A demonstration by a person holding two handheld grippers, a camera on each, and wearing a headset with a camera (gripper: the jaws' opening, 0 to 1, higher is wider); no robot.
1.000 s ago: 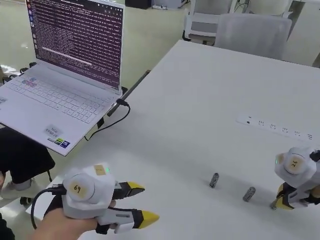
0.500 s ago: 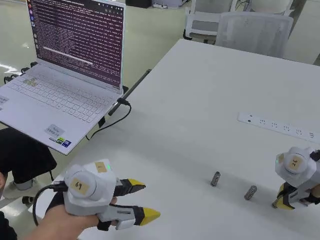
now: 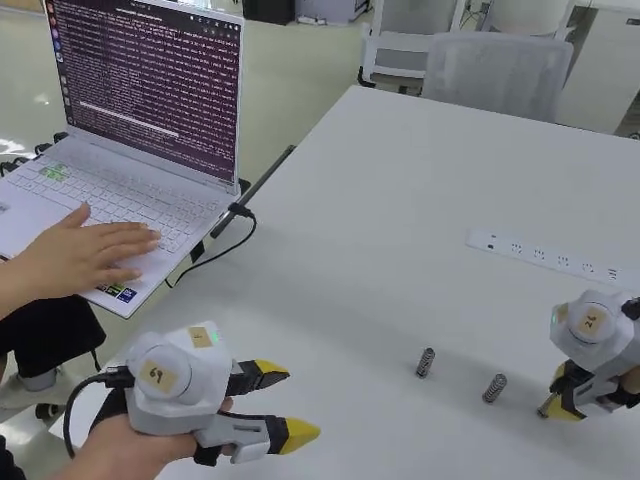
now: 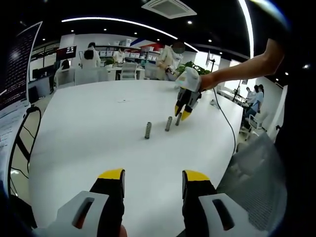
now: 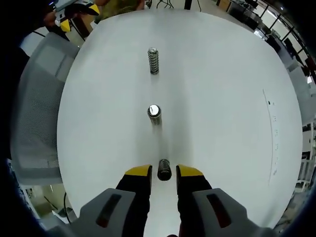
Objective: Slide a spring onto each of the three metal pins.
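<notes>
Three dark coiled springs (image 5: 154, 113) upright in a row near the power strip (image 3: 545, 258), right gripper (image 5: 164, 172) narrowly parted around the end spring (image 5: 164, 167), left gripper (image 4: 153, 180) spread wide

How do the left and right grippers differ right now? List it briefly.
The left gripper has its jaws wide apart with nothing between them; the right gripper has its jaws set narrower, either side of a spring. The left gripper is held well away from that spring; the right gripper is right at it. Both are hand-held, open, and have yellow-tipped jaws.

White table (image 3: 400, 200): power strip (image 3: 540, 257), springs (image 3: 425, 362) seemingly upright
</notes>
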